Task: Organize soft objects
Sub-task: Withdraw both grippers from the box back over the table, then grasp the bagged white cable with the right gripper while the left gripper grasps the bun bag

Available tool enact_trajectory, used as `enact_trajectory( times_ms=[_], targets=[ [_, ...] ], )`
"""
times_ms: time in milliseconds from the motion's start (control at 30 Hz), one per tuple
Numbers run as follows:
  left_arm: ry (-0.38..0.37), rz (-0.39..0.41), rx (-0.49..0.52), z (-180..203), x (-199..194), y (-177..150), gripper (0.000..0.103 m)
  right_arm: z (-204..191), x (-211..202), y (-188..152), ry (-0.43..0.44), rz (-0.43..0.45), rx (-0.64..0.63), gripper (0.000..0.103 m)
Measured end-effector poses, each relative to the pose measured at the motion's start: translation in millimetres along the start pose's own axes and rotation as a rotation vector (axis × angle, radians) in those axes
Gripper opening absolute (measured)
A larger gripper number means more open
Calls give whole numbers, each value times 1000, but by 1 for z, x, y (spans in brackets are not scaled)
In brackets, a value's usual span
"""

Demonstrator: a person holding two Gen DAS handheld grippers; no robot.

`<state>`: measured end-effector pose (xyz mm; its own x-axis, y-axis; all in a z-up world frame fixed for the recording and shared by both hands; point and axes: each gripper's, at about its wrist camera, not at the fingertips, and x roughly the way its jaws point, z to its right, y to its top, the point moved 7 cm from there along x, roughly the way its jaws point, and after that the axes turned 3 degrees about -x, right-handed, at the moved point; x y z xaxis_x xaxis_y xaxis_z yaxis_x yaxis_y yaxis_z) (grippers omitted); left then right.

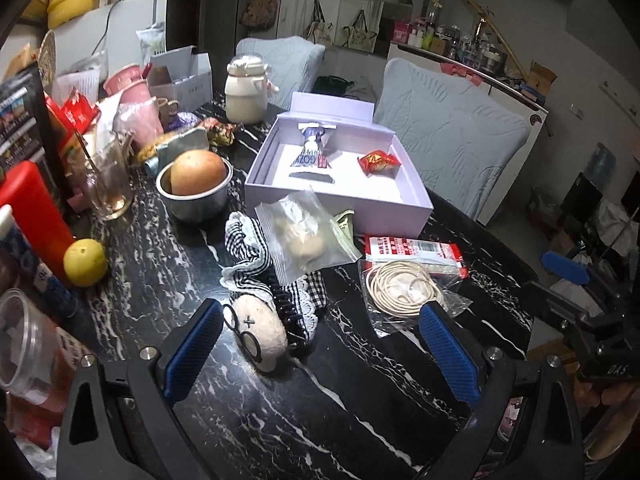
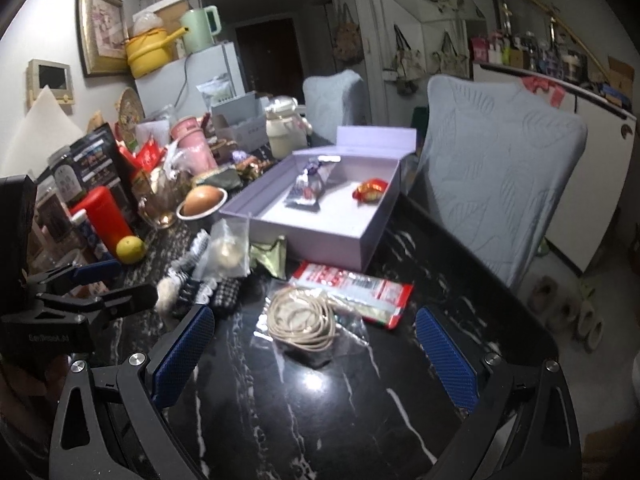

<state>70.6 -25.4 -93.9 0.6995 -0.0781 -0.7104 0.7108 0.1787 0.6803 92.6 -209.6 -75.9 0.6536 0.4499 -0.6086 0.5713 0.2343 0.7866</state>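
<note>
Blue-padded left hand-held gripper (image 1: 322, 330) shows plush (image 1: 260, 330).

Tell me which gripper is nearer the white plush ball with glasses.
Left. The left gripper, open, has the plush ball just beside its left finger. The right gripper, also open, faces the bagged cord, with the plush off to its left.

lemon (image 1: 85, 262) by red bottle (image 1: 34, 216) | orange in steel bowl (image 1: 195, 196) | cream jug (image 1: 245, 92) behind
</note>
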Motion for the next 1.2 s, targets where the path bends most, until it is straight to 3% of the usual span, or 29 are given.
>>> enact_trajectory(
  times_ms=[200, 633, 800, 1200],
  targets=[
    [5, -31, 0, -6, 22, 0, 100, 5, 23, -9, 5, -43, 12, 103],
    [-24, -6, 27, 5, 47, 33, 100, 17, 57, -6, 2, -83, 25, 103],
    [1, -31, 14, 7, 73, 43, 93, 26, 67, -2, -9, -90, 23, 102],
    [113, -103, 16, -3, 119, 44, 89, 39, 84, 3, -5, -105, 11, 103]
  ],
)
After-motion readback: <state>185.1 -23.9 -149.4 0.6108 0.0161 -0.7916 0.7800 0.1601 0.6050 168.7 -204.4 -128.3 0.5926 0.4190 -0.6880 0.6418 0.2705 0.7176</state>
